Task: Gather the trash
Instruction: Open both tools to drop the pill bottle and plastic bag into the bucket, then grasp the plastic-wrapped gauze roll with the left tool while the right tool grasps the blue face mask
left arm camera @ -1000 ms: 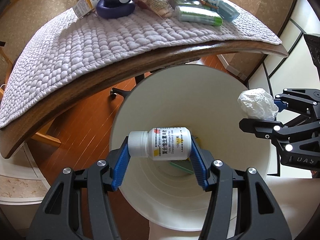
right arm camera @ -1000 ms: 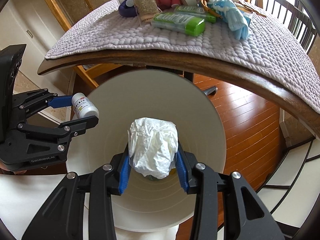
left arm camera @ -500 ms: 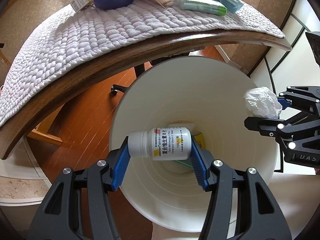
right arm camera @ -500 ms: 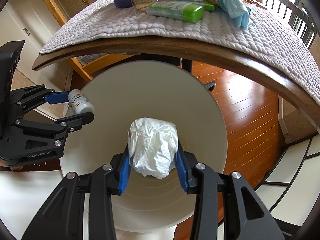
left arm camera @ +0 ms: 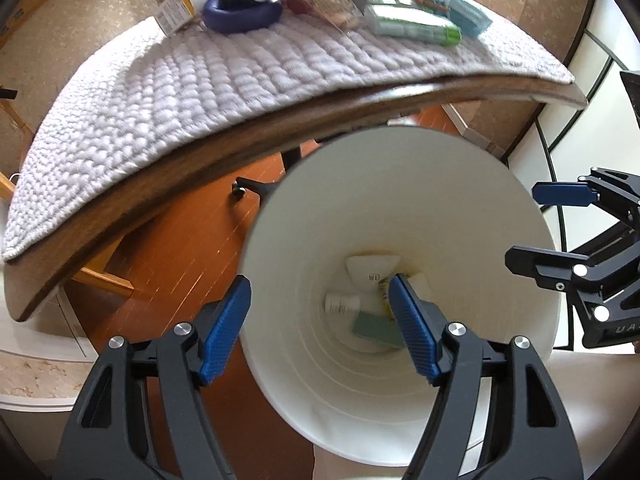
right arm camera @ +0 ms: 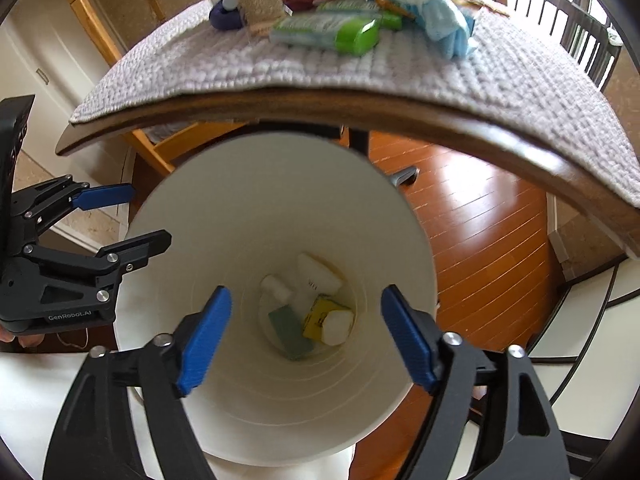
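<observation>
- the left gripper (left arm camera: 320, 320) is held over the white bin (left arm camera: 460, 184), pointing steeply down; its jaws have just been opening and stand apart, with nothing between the blue pads (left arm camera: 226, 324).
- the right gripper (right arm camera: 304, 336) is held over the same bin, beside the left one; its jaws have just been opening too, are spread wide, and nothing is gripped.
- each gripper is seen at the edge of the other's view, at the bin's rim.
- the trash is seen at the bottom of the bin: a white bottle (left arm camera: 340, 303), a green card (right arm camera: 289, 332), a yellow box (right arm camera: 320, 318) and some white pieces, all lying close together.
- the crumpled tissue cannot be told apart from the other white pieces.
- behind the bin, a wooden table (left arm camera: 224, 156) is covered by a quilted mat (left arm camera: 168, 92).
- at the mat's far end more items are piled: a purple ring (left arm camera: 240, 12), a green-capped pack (right arm camera: 332, 32), a blue mask (right arm camera: 440, 12).
- under the table, a wooden floor (right arm camera: 472, 220) is seen.
</observation>
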The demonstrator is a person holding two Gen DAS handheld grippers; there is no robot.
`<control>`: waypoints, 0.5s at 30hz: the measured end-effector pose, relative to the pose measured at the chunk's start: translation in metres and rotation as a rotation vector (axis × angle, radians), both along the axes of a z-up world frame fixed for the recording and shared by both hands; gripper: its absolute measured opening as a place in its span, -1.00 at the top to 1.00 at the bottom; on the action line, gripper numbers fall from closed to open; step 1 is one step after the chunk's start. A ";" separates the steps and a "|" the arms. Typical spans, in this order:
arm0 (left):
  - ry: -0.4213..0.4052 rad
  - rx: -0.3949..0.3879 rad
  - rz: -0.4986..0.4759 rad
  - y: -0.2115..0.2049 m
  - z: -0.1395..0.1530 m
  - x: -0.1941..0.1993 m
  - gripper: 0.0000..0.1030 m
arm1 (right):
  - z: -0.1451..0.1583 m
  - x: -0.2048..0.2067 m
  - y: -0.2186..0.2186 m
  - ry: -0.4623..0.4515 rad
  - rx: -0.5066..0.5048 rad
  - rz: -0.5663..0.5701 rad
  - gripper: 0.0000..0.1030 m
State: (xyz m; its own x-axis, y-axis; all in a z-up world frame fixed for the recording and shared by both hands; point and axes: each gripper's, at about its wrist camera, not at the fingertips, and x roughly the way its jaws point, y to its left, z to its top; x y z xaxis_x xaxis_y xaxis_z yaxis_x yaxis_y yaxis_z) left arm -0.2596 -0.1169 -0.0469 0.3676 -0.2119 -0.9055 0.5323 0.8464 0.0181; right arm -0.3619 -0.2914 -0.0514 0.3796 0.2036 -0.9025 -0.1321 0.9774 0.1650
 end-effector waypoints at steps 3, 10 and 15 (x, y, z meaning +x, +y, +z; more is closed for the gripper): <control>-0.024 -0.032 0.012 0.005 0.014 0.002 -0.42 | 0.013 0.000 -0.002 -0.039 0.006 -0.015 -0.68; -0.172 -0.110 0.040 0.014 0.062 0.012 -0.84 | 0.043 0.011 -0.014 -0.145 -0.025 -0.066 -0.84; -0.330 -0.067 -0.003 0.007 0.086 0.027 -0.85 | 0.060 0.032 -0.034 -0.209 -0.097 -0.128 -0.85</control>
